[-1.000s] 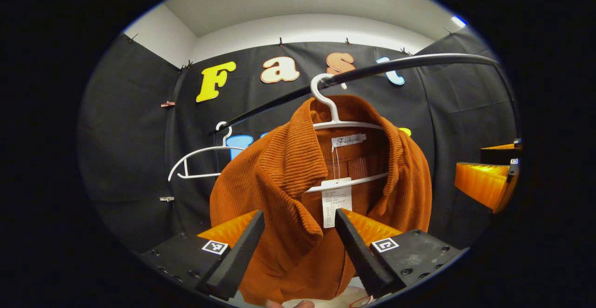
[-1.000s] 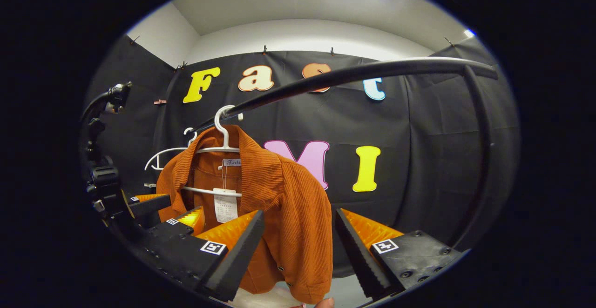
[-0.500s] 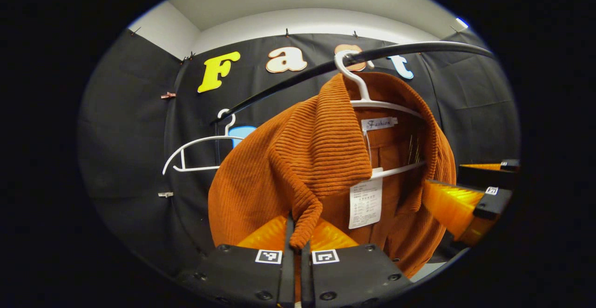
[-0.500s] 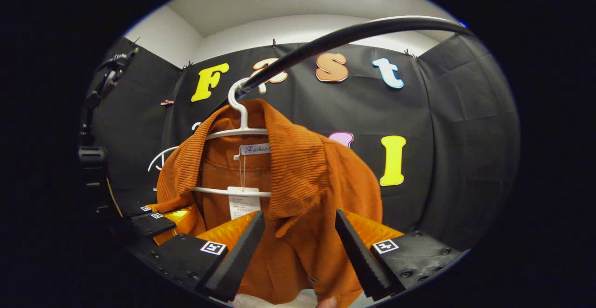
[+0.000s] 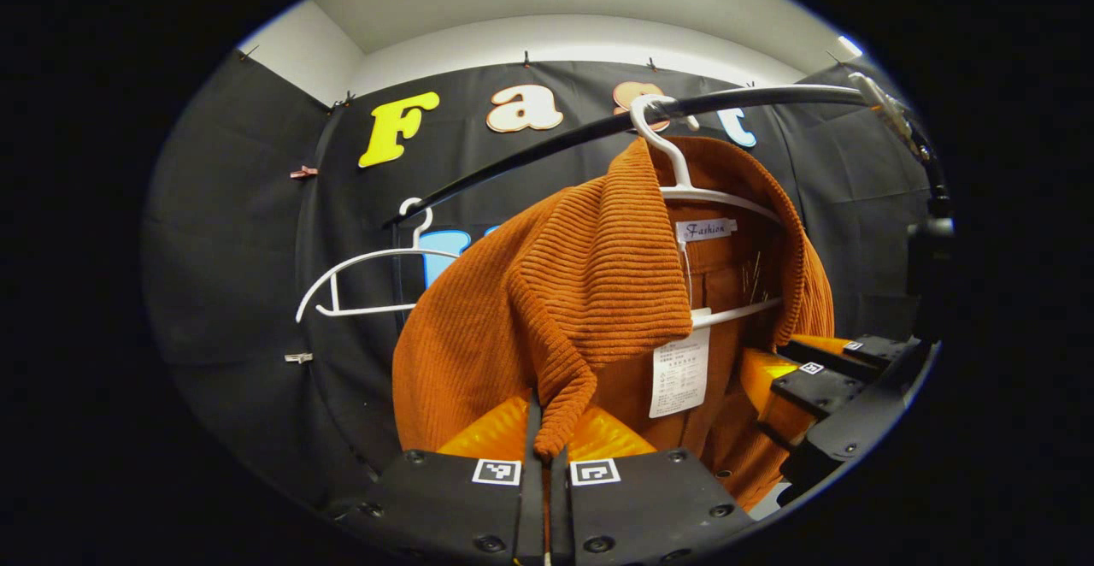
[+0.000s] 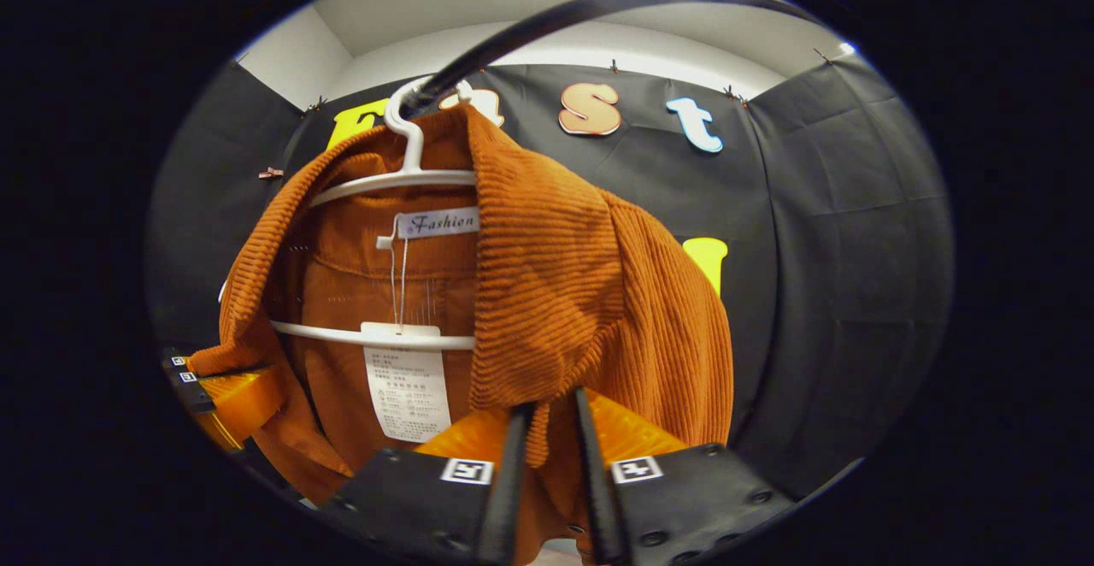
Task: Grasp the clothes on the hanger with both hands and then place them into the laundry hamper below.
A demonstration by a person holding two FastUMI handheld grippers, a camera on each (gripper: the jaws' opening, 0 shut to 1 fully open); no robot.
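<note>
Whereas the right gripper (image 6: 547, 446) had gaped half a second earlier, both it and the left gripper (image 5: 540, 451) now pinched the rust-orange ribbed corduroy jacket's (image 5: 590, 284) collar points, readying lift-off from the white plastic hanger (image 6: 410, 174).

The shirt (image 5: 547, 292) hangs on a hanger (image 5: 684, 181) hooked over the rail (image 5: 530, 156); a bare hanger (image 5: 359, 280) hangs left of it, farther along the rail.
</note>
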